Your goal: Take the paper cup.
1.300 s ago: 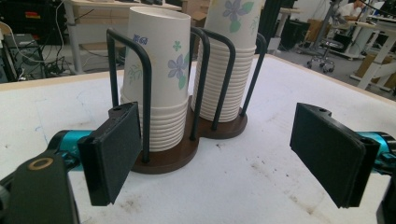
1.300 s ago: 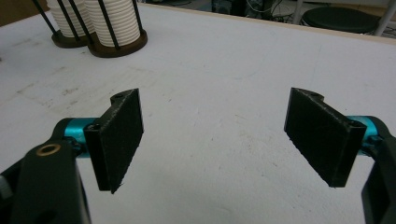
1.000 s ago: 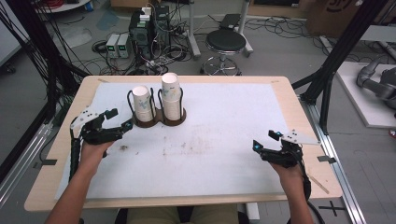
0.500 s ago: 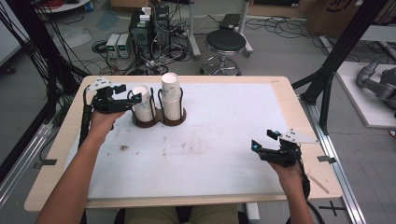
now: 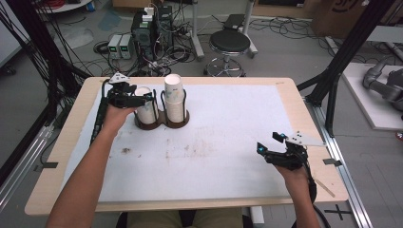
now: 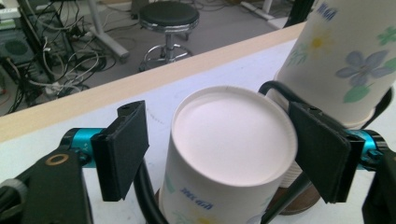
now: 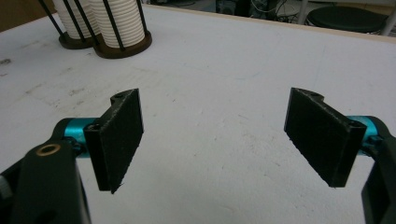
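My left gripper (image 5: 142,100) has travelled from the left edge of the worktop (image 5: 228,142) up to the cup holder (image 5: 160,122) in the upper left of the high view within the last second, so the reach is over and the grasp is what comes next. Its jaws stand wide apart on either side of the shorter cup stack (image 6: 231,154), with a clear gap on each side; nothing is pinched yet. In the left gripper view the upturned white base of that stack sits dead centre between my pads, so I judge the line-up good enough to close.

The holder is a dark two-ring wire stand. Its left ring carries the shorter stack of flower-printed paper cups, upside down; its right ring holds the taller cup stack (image 5: 174,97), touching or nearly touching the first.

My right gripper (image 5: 278,151) has not moved: it rests at the lower right of the worktop, jaws spread wide and empty, only bare white surface between them.
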Motion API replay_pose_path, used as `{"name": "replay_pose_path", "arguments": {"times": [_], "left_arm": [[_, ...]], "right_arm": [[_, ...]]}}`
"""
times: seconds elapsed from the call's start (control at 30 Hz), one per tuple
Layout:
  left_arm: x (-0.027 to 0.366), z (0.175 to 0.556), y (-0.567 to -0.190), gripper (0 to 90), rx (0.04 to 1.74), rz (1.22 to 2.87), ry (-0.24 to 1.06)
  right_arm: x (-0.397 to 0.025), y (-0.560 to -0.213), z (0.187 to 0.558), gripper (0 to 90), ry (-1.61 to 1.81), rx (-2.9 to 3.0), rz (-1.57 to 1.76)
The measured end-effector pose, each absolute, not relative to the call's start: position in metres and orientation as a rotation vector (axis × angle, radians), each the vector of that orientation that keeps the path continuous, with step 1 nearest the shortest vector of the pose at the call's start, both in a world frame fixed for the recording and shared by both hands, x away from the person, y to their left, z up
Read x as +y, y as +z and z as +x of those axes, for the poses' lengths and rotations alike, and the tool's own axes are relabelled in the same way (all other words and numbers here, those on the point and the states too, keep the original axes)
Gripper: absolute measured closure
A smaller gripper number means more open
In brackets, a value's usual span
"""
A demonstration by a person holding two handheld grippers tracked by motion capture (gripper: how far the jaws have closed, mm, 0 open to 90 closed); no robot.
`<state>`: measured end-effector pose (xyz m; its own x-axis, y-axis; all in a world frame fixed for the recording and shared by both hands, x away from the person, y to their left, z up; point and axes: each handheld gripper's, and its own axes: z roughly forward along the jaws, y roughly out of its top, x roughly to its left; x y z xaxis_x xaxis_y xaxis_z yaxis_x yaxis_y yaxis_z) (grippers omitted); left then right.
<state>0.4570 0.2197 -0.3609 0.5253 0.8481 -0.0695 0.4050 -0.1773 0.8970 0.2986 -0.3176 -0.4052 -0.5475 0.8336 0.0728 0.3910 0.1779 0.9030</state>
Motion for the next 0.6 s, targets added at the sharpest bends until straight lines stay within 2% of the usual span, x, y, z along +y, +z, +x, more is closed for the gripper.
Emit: {"name": "replay_pose_path", "arguments": {"times": [0.2,0.6], "left_arm": [[0.2191,0.4572,-0.3612,34.0,1.034,1.802,0.552],[0.2191,0.4543,-0.3549,35.4,1.019,1.805,0.581]], "right_arm": [[-0.3171,-0.4051,0.2982,20.3,1.343,2.024,1.154],[-0.3169,-0.4055,0.2990,20.3,1.334,2.025,1.148]]}}
